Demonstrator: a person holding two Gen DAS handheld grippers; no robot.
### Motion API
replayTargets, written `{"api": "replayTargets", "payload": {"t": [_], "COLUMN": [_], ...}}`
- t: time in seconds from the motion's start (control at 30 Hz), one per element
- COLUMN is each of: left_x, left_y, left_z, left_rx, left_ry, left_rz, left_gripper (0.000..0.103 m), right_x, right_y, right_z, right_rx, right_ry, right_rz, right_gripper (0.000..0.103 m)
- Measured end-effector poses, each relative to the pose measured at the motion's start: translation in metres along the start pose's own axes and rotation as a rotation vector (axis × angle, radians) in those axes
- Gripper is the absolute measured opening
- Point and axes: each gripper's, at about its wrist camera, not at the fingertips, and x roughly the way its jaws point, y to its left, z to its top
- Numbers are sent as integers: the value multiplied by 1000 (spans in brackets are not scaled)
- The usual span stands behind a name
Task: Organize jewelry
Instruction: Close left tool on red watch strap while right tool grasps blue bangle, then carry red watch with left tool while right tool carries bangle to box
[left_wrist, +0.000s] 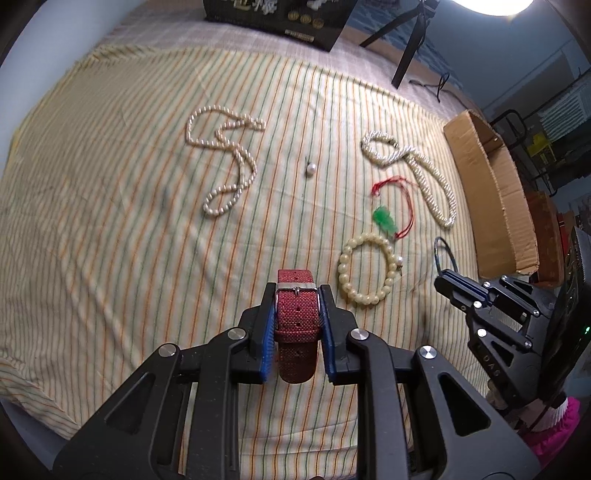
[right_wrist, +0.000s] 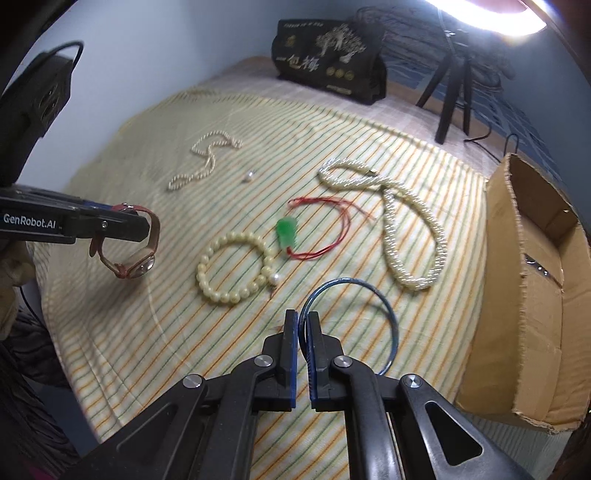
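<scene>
My left gripper is shut on a watch with a red woven strap; the right wrist view shows that watch hanging from the jaws above the striped cloth. My right gripper is shut on a thin blue bangle, which also shows beyond its fingertips as a blue bangle in the left wrist view. On the cloth lie a cream bead bracelet, a green pendant on a red cord, a thick pearl rope, a thin pearl necklace and a loose pearl.
An open cardboard box stands at the right edge of the cloth, close to my right gripper. A black printed bag and a tripod stand at the far side. A pink sleeve shows low right.
</scene>
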Motion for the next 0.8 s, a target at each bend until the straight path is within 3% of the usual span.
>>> {"api": "replayTargets", "payload": {"t": [0.47, 0.8], "left_x": [-22, -33], "left_y": [-17, -51], "left_z": [3, 10], "left_rx": [38, 85], "left_ry": [-78, -134], "left_rz": [-16, -48], "left_gripper": [20, 20], "right_x": [-47, -86], "right_y": [-15, -32], "right_z": [9, 14], "right_rx": [53, 99], "right_ry": [-118, -217], "right_rz": [10, -2], "right_gripper": [1, 1]}}
